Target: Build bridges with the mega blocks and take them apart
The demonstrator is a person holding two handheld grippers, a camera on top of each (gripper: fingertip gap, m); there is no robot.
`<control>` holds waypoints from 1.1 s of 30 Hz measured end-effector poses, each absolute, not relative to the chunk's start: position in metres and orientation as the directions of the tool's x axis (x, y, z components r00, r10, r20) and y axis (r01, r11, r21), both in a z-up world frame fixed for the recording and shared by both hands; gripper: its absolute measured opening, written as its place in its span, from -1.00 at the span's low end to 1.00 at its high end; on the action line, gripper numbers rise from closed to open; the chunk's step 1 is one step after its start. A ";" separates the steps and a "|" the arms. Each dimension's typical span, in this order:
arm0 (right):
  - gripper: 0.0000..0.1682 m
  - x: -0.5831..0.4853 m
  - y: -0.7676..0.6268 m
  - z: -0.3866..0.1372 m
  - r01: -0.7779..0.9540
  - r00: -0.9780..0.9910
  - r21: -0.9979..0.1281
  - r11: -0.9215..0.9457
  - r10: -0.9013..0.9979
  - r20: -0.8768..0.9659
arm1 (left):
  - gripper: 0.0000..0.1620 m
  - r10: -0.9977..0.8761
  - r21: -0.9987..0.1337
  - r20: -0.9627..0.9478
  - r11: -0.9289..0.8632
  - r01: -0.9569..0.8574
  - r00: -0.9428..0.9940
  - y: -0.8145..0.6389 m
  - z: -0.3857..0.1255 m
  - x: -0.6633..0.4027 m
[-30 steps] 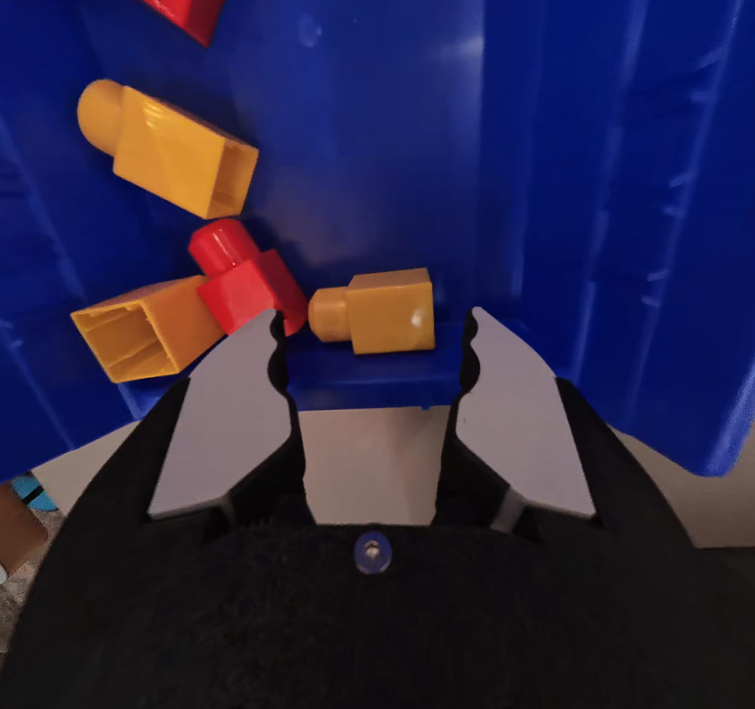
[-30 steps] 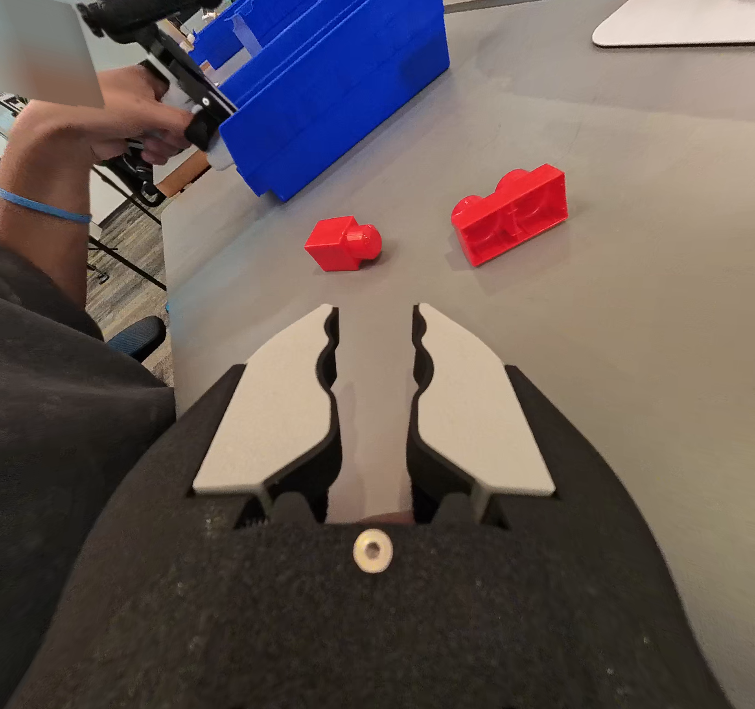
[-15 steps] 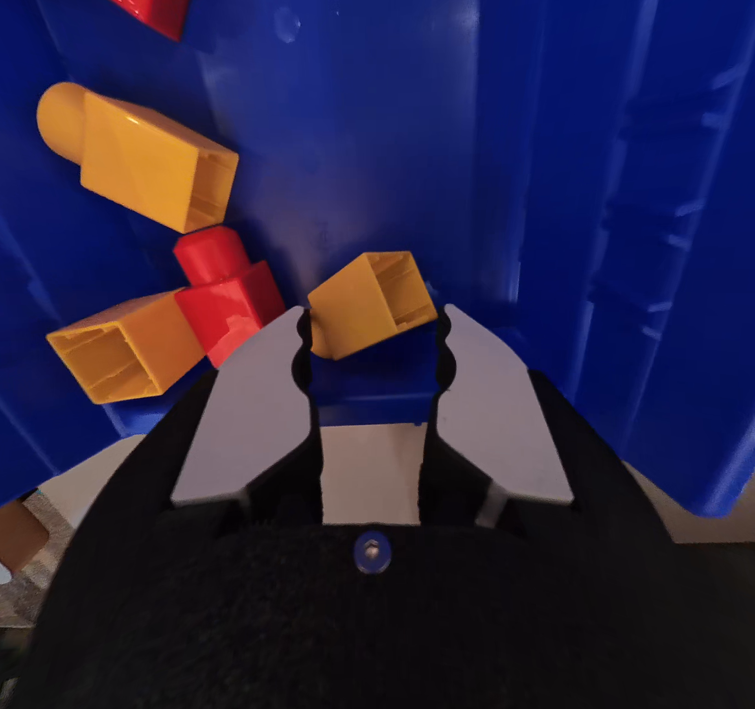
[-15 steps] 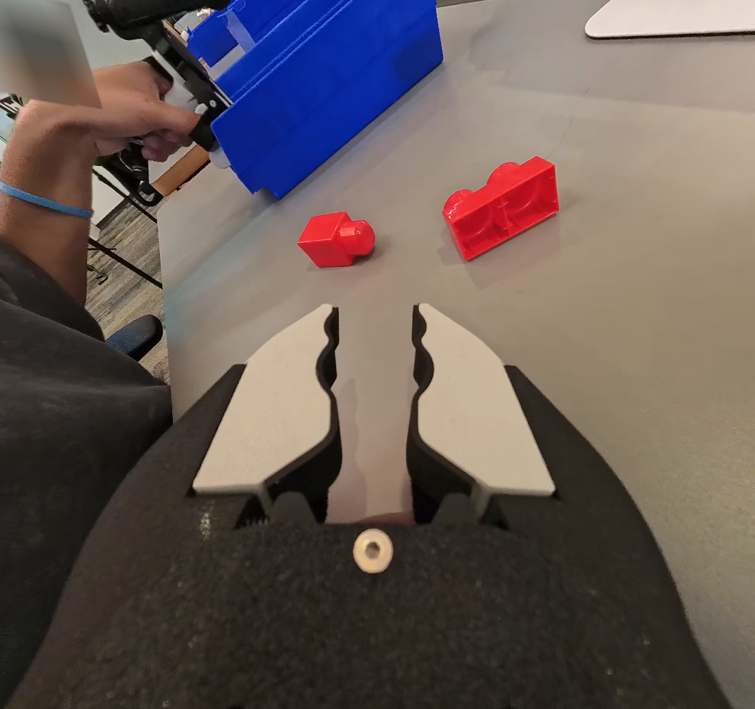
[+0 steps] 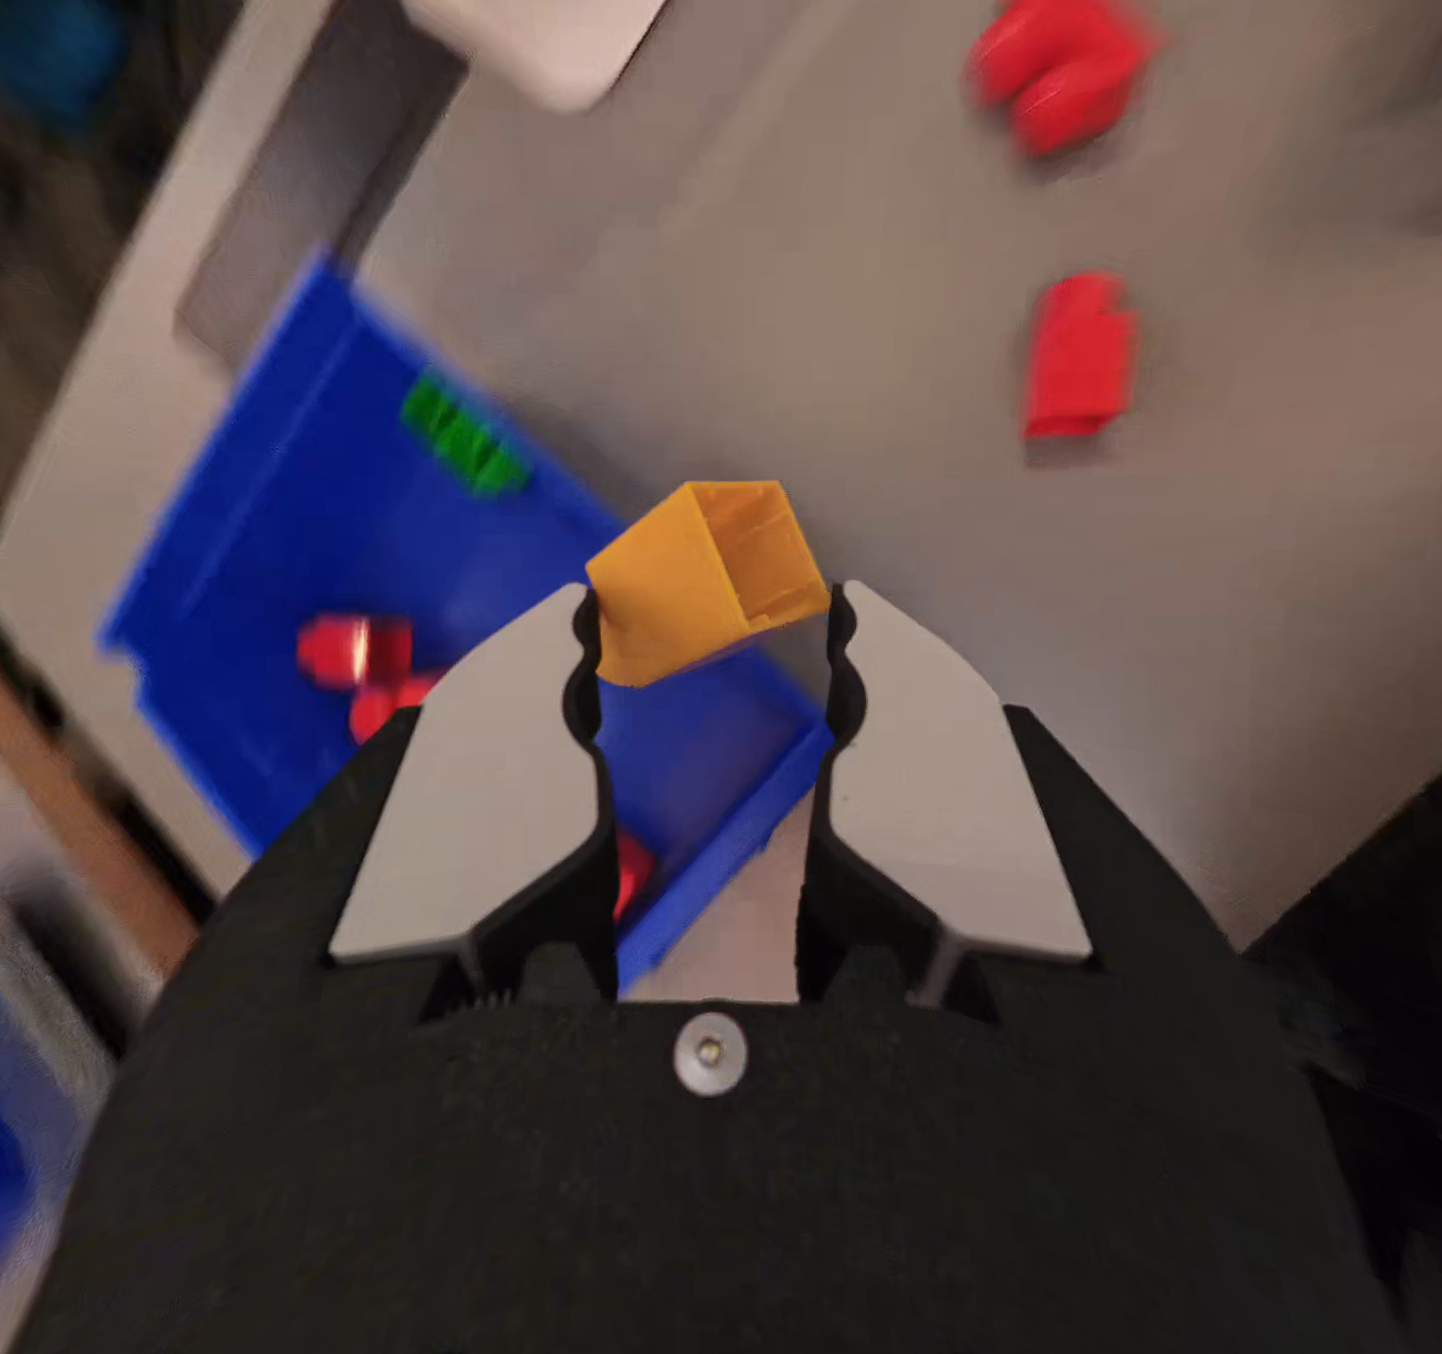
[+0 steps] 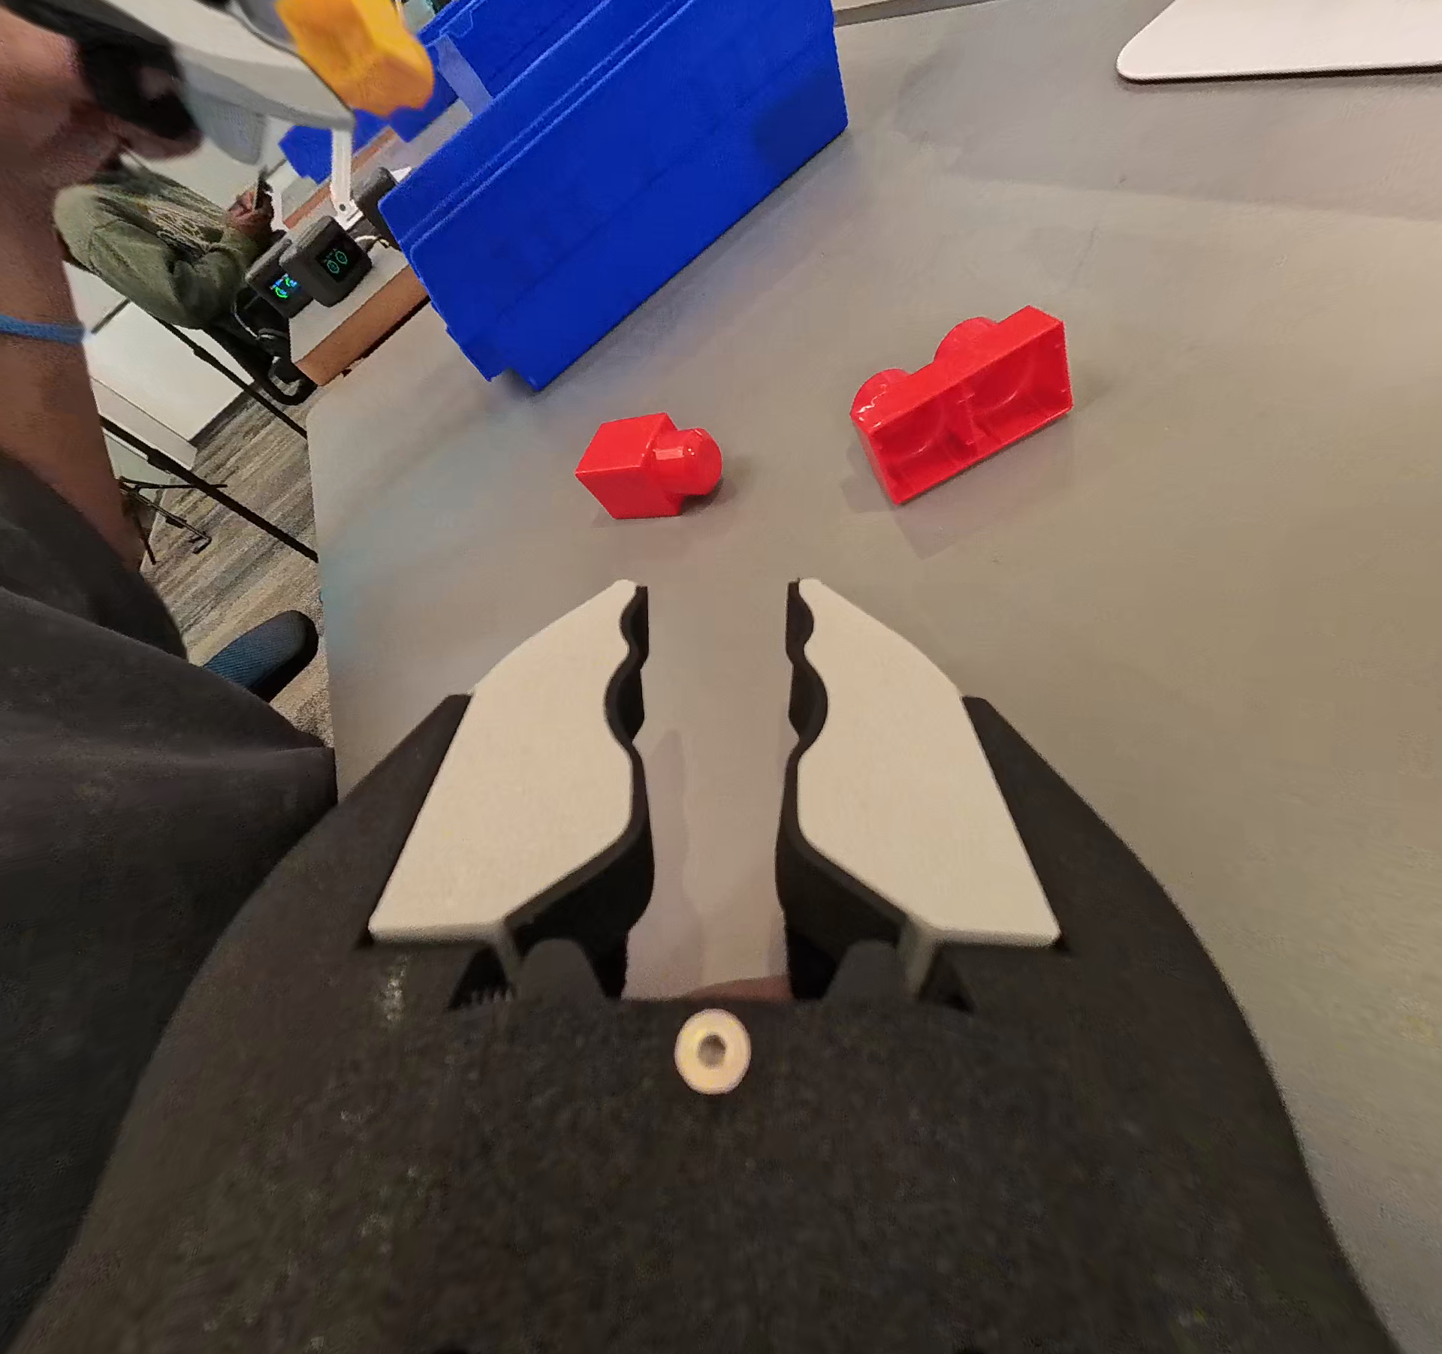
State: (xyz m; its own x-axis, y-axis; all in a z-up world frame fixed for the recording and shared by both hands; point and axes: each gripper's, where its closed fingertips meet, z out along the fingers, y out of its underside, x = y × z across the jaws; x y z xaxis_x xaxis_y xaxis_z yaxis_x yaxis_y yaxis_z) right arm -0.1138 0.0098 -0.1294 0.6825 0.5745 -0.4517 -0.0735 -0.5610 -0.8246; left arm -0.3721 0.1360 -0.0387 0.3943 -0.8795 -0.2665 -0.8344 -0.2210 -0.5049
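Observation:
My left gripper (image 5: 710, 599) is shut on a small yellow block (image 5: 702, 587), hollow end facing away, and holds it high above the blue bin (image 5: 328, 552). The held yellow block also shows in the right wrist view (image 6: 355, 37), at the top left. My right gripper (image 6: 714, 591) is open and empty, low over the grey table (image 6: 1131, 614). A small red one-stud block (image 6: 644, 466) lies on its side just ahead of it. A red two-stud block (image 6: 964, 404) lies on its side to the right. Both red blocks also show blurred in the left wrist view (image 5: 1081, 357), (image 5: 1061, 45).
The blue bin (image 6: 624, 170) stands at the table's far left and holds several red blocks (image 5: 355, 649) and a green block (image 5: 460, 435). A white monitor base (image 6: 1287, 13) sits at the far right. The table's left edge drops to carpet, and a seated person (image 6: 156, 248) shows beyond it. My hands' fingertips stand some 30 cm from each other.
My left gripper has closed on the yellow block inside the bin, lifted it out and swung high above the table. My right gripper has stayed put and open.

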 end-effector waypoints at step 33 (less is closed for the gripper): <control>-0.61 -0.112 0.008 -0.124 -0.129 0.665 -0.817 -0.562 0.562 -0.492 | 0.05 -0.635 -0.185 -0.191 0.772 -0.608 -0.748 0.039 -0.159 -0.229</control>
State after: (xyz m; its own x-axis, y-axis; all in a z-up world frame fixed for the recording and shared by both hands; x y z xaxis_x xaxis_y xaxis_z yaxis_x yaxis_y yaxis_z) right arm -0.1122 0.0076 -0.1236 0.6649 0.5624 -0.4915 -0.1288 -0.5618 -0.8172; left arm -0.2289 0.0389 -0.1585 -0.7485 -0.6350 -0.1912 -0.6079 0.7722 -0.1849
